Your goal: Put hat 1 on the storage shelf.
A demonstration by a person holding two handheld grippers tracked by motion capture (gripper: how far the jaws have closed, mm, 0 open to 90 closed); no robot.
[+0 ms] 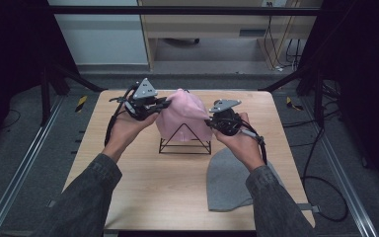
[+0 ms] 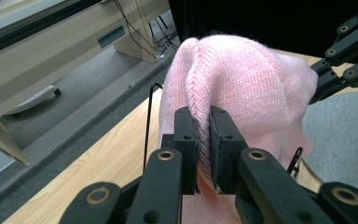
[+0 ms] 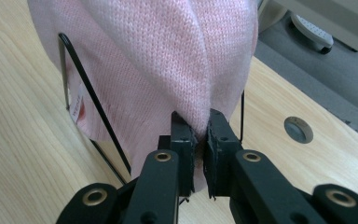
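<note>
Now both my left gripper (image 2: 204, 140) and right gripper (image 3: 200, 140) pinch the pink beanie (image 1: 182, 114), jaws clenched on knit; its crown points up over the wire stand (image 1: 185, 143).

Lab/test-cell setup. Light wood tabletop (image 1: 143, 197) sits inside a black metal frame (image 1: 177, 10) with dark curtains, aluminium floor rails (image 1: 24, 163) alongside. Loose black cables (image 1: 325, 187) run across the grey carpet.

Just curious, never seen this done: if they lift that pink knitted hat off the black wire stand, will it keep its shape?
Probably not. The pink knitted hat bunches into folds where each gripper pinches it, so it looks soft and floppy. The thin black wire stand seems light, so it might shift.
</note>
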